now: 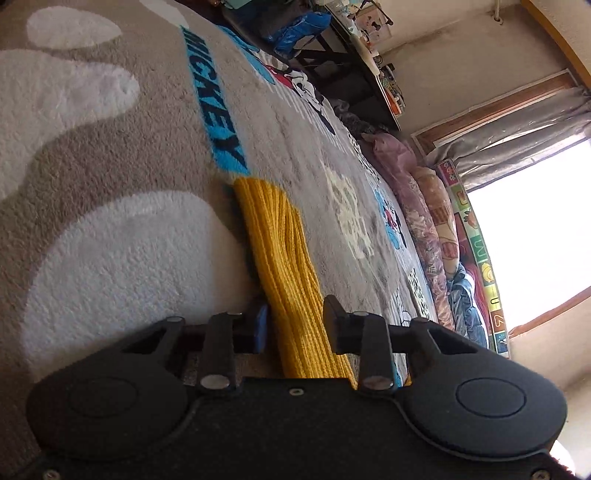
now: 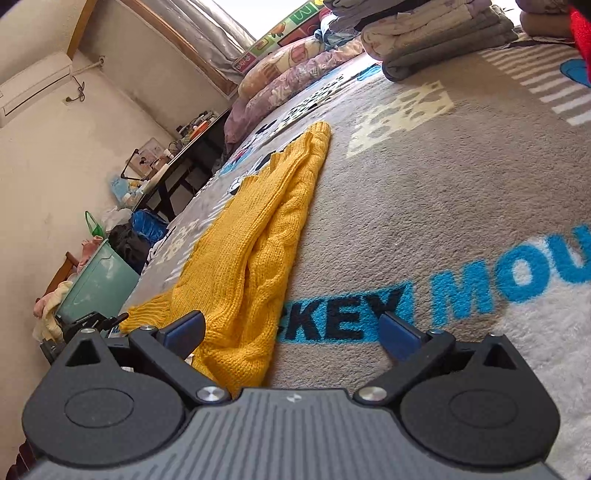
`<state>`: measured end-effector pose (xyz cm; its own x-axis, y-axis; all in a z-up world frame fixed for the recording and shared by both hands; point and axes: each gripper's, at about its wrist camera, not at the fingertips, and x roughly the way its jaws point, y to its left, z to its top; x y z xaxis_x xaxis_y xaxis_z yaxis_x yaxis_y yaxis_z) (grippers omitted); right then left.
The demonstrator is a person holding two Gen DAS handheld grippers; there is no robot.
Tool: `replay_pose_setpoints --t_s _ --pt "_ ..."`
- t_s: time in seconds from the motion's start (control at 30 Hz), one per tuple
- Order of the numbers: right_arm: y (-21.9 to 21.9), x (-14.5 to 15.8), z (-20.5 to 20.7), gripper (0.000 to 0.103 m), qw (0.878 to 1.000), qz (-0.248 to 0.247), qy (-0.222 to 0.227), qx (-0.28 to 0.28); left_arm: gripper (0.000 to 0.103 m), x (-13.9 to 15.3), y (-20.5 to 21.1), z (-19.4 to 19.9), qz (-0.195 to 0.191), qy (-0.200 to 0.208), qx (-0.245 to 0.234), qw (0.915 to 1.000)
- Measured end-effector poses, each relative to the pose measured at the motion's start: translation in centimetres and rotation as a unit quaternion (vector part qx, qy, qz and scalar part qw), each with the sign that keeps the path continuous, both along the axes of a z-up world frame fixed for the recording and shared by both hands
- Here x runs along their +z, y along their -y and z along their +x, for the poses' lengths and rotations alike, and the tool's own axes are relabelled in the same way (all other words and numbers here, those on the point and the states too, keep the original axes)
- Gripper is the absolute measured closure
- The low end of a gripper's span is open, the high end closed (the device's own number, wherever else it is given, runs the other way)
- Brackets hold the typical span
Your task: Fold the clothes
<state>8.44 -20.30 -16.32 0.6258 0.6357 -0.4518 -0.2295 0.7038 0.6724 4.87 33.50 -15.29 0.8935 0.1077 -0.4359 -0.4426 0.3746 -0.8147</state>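
A yellow knit sweater (image 2: 255, 236) lies partly folded on a grey Mickey Mouse blanket (image 2: 424, 192). In the right wrist view my right gripper (image 2: 291, 334) is wide open just above the blanket, its left finger at the sweater's near edge, its right finger over the blue lettering. In the left wrist view the sweater (image 1: 284, 251) runs as a narrow yellow band between the fingers of my left gripper (image 1: 295, 325). The jaws stand a little apart on either side of the knit fabric, and I cannot tell whether they pinch it.
A stack of folded clothes (image 2: 436, 33) sits at the blanket's far end. Pillows (image 2: 288, 74) line the far edge. A green bin (image 2: 99, 284) and a dark table (image 2: 184, 158) with clutter stand beside the bed. A bright window (image 1: 535, 236) is behind.
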Motion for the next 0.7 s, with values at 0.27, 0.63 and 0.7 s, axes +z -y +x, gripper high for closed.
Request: replay_pose_setpoints --t_s 0.27,0.63,0.7 --pt "0.3 0.1 0.4 0.004 1.0 0.011 0.001 -0.002 0.096 4.4 5.7 2.0 0.107 0.069 -0.089 0.9879" --pt "1.2 0.4 0.3 0.009 0.999 0.037 0.001 -0.014 0.096 8.3 17.6 3.1 0.23 0.117 -0.227 0.939" --pt "1.4 0.6 0.3 0.014 0.999 0.05 0.003 -0.015 0.096 8.6 19.7 3.5 0.249 0.121 -0.251 0.9275"
